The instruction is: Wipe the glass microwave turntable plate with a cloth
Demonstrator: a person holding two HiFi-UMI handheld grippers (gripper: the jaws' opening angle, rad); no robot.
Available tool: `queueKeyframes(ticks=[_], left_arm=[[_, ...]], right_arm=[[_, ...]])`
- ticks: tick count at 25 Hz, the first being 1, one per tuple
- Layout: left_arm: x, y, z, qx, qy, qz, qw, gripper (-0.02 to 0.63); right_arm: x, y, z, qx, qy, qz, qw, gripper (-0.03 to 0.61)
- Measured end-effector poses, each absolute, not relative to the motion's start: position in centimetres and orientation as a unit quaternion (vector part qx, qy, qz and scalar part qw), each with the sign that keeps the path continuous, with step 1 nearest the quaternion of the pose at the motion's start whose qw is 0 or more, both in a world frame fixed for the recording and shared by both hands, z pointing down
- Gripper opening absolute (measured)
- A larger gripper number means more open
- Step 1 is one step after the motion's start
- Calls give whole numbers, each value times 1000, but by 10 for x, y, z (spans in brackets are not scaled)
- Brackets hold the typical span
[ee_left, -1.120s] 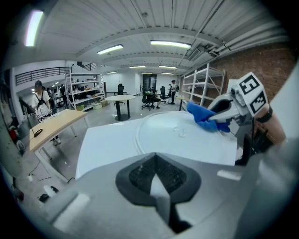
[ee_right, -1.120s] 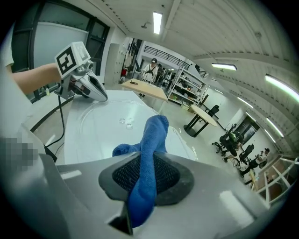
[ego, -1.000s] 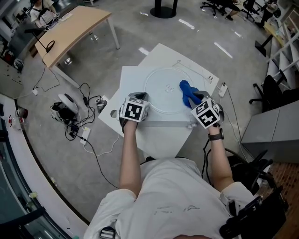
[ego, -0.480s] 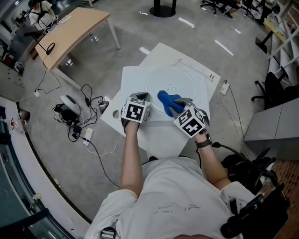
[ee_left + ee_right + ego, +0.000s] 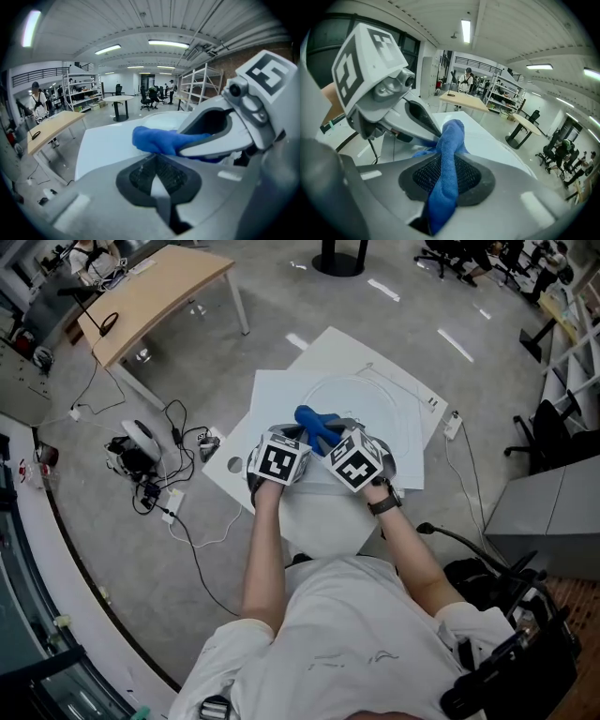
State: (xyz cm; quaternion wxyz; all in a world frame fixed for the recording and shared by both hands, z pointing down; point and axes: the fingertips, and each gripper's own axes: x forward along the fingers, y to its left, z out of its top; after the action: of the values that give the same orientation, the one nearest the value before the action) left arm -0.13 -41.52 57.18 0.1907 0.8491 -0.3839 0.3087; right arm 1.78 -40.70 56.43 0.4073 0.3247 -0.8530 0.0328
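A wooden desk [image 5: 159, 292] is seen at the far left of the head view, on a grey concrete floor [image 5: 112, 549]. Beside it, a tangle of cables [image 5: 155, 470] is spread on the floor. Next comes the white table [image 5: 272, 395], which is covered with white boards. The left gripper [image 5: 157, 159] is held over the near edge of this table. Its jaws are closed together, and nothing can be made out between them.

Just to its right, the blue cloth [image 5: 313, 421] is pressed on the left part of the glass plate [image 5: 375, 409]. The plate is laid flat in the middle of the table. The cloth is clamped between the jaws of the right gripper [image 5: 446, 161]. The two grippers are held close side by side. A power strip [image 5: 455, 425] is seen at the right edge of the table.

The plate is shown whole only in the head view. The room is shown better in the gripper views. Metal shelves [image 5: 201, 82], a round table [image 5: 117, 99] and ceiling lamps [image 5: 166, 43] are seen in the left gripper view. The twisted end of the cloth, passing between the pads, is shown only in the right gripper view.
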Motion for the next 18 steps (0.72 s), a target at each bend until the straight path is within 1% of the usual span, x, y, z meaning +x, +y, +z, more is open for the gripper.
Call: queueKeyframes(ticks=[4,11,18], left_arm=[[-3,-423,577,847,-392,312,176,0],[-5,-421,577,846,-397,312,171,0],[-3,-426,579,841,-411,313,163,0]], right_arm=[[13,-434,567,314,-852,28,417,78],[11,-486,566,317,-846,2,429,78],[64,-532,572,371,-833,42,408,78]])
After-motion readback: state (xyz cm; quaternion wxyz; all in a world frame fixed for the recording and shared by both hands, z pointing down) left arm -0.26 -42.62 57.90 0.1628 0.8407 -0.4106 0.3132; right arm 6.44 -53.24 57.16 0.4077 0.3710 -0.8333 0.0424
